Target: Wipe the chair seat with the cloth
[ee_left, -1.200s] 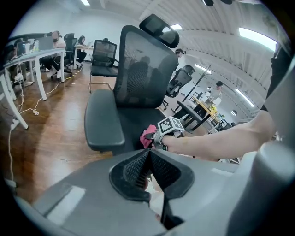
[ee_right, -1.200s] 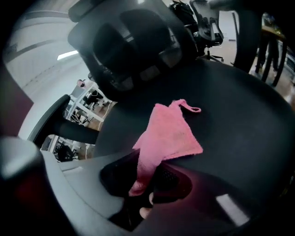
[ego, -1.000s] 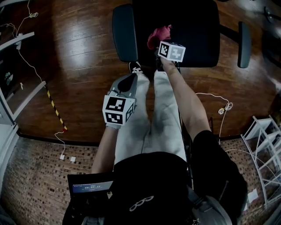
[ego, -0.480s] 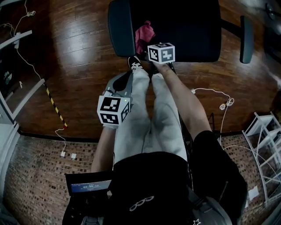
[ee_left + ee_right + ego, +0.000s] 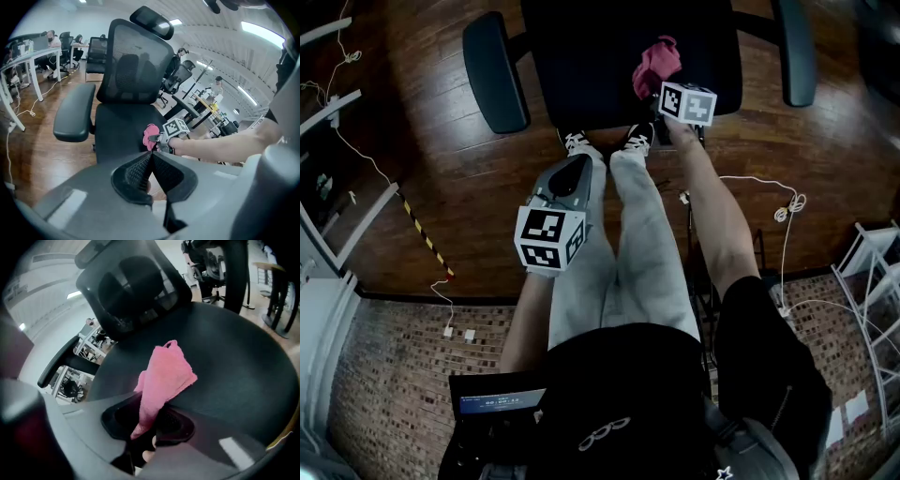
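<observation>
A black office chair stands in front of me, its seat (image 5: pixel 591 56) (image 5: pixel 119 136) (image 5: pixel 234 366) dark and bare. The pink cloth (image 5: pixel 656 64) (image 5: pixel 150 136) (image 5: pixel 166 376) lies on the seat's front right part. My right gripper (image 5: pixel 664 86) (image 5: pixel 158 140) (image 5: pixel 150 420) is shut on the cloth's near end and holds it against the seat. Above my left leg, short of the chair, my left gripper (image 5: pixel 577 171) (image 5: pixel 151 161) is shut, its pads meeting with nothing between them.
Armrests (image 5: pixel 495 70) (image 5: pixel 795 52) flank the seat, and the mesh backrest (image 5: pixel 136 70) rises behind it. My shoes (image 5: pixel 577 142) stand at the seat's front edge. White cables (image 5: pixel 783 211) lie on the wooden floor, with a white rack (image 5: pixel 872 272) at the right.
The right gripper dragged the pink cloth to the seat's front left, then swept it right across the seat. The left gripper stayed over the leg.
</observation>
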`<state>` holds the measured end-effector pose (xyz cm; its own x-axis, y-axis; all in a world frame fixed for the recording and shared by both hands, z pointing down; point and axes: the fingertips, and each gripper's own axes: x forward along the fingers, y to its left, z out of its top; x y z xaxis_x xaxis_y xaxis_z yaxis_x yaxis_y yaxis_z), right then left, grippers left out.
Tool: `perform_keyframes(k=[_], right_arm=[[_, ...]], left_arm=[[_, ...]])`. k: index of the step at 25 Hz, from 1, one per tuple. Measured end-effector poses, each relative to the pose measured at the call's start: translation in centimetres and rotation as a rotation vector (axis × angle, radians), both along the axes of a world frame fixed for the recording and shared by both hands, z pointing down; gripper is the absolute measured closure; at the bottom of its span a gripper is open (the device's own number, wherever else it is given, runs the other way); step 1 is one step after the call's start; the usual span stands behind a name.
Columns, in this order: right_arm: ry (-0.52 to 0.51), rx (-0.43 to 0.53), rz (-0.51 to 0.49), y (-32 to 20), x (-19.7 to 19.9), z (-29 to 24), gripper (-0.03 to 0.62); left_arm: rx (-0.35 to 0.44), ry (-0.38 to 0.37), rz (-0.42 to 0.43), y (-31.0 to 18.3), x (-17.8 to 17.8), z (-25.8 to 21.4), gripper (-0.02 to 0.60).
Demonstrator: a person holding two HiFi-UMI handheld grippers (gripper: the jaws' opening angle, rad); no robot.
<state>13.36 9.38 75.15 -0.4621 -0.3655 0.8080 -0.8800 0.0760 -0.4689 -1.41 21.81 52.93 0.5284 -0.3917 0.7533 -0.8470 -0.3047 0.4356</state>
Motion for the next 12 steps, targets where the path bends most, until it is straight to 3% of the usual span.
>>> perform_keyframes(k=[7, 12], right_arm=[[0.125, 0.033, 0.201, -0.3, 13.8, -2.2, 0.530], [0.203, 0.088, 0.328, 0.5, 20.1, -4.1, 0.530]], left_arm=[[-0.002, 0.007, 0.031, 0.3, 5.8, -0.6, 0.589], [0.010, 0.007, 0.063, 0.5, 8.3, -0.9, 0.589]])
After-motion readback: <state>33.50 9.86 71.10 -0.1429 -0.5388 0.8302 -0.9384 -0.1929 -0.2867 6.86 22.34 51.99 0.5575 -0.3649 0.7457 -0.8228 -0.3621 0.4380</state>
